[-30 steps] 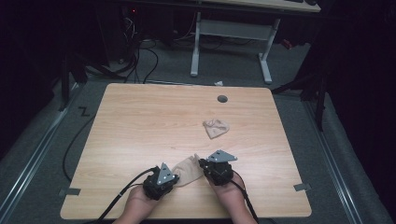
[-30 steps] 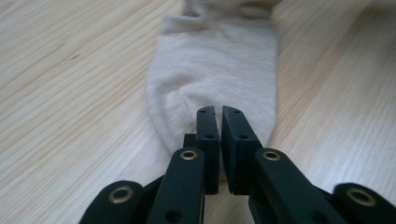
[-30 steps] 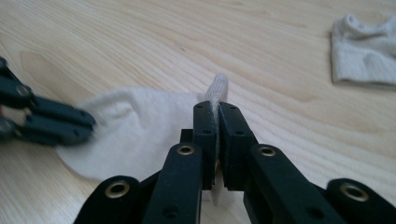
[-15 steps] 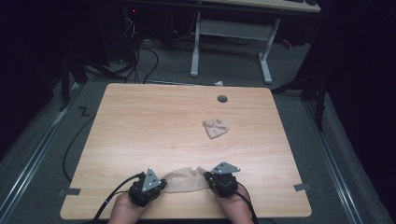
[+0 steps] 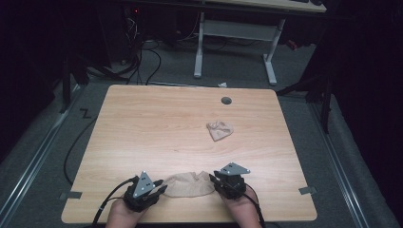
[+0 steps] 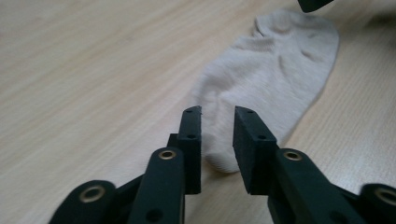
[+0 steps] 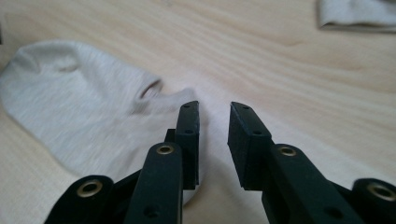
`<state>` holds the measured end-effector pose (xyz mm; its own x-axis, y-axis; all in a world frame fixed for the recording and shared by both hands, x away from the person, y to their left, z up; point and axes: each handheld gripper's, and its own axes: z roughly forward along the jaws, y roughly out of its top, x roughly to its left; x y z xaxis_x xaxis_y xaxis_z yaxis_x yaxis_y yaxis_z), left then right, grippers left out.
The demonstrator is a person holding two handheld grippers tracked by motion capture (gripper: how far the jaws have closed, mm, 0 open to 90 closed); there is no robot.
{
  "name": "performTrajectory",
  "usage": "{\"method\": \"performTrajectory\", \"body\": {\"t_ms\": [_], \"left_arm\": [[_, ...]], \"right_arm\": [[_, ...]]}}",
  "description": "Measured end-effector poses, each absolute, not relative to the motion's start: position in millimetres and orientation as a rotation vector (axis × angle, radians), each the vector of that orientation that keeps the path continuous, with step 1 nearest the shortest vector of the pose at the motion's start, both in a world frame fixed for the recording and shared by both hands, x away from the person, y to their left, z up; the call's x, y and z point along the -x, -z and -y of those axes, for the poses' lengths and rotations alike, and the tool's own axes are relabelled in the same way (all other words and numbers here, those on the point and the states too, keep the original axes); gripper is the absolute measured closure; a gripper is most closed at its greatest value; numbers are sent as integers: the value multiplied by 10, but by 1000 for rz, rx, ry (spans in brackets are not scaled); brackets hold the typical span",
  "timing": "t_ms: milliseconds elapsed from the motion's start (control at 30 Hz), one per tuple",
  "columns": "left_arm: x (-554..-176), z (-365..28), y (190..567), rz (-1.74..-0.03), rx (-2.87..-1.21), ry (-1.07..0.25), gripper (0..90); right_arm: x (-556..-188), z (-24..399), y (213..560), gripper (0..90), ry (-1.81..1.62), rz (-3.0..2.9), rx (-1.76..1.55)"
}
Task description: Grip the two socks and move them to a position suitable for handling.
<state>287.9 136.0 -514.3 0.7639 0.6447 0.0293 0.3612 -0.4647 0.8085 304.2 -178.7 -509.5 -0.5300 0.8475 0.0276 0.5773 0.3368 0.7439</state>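
A beige sock (image 5: 190, 184) lies flat and stretched out on the wooden table (image 5: 157, 128) near its front edge. My left gripper (image 5: 159, 189) is at the sock's left end and my right gripper (image 5: 214, 180) is at its right end. In the left gripper view the left gripper (image 6: 217, 114) is open, and the sock (image 6: 275, 70) has its rounded end just under the gap. In the right gripper view the right gripper (image 7: 214, 107) is open too, and the sock (image 7: 79, 102) has its cuff opening beside the left jaw. Neither pair of jaws pinches the fabric.
A second beige sock (image 5: 219, 129) lies crumpled right of the table's middle, and its edge (image 7: 355, 14) shows in the right gripper view. A round cable hole (image 5: 226, 100) sits near the far edge. Cables and desk legs stand on the floor beyond.
The sock, bunched between the grippers a second ago, was pulled out straight and laid down. Both grippers have let go of it and moved slightly apart.
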Motion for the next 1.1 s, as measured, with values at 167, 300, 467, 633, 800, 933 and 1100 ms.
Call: {"method": "performTrajectory", "body": {"t_ms": [167, 300, 467, 633, 800, 933, 1100], "left_arm": [[-2981, -1580, 5168, -828, -2065, -482, 640], [-3081, -1713, 5216, -889, -2040, -480, 618], [-3124, -1771, 5240, -909, -2020, -470, 606], [-3136, -1782, 5250, -905, -2023, -466, 601], [-3143, -1790, 5261, -903, -2024, -462, 598], [-3149, -1800, 5264, -902, -2024, -459, 596], [-3146, -1793, 5266, -896, -2027, -461, 595]], "right_arm": [[-3282, 1851, 4989, 720, -991, -2195, -1272], [-3648, 1873, 4907, 720, -956, -2159, -1301], [-3991, 1907, 4893, 710, -919, -2119, -1358], [-4389, 1958, 4931, 654, -892, -2075, -1446], [-4702, 1981, 5030, 630, -837, -2076, -1509], [-4780, 1999, 5134, 711, -788, -2119, -1545], [-4657, 1976, 5158, 850, -782, -2158, -1500]]}}
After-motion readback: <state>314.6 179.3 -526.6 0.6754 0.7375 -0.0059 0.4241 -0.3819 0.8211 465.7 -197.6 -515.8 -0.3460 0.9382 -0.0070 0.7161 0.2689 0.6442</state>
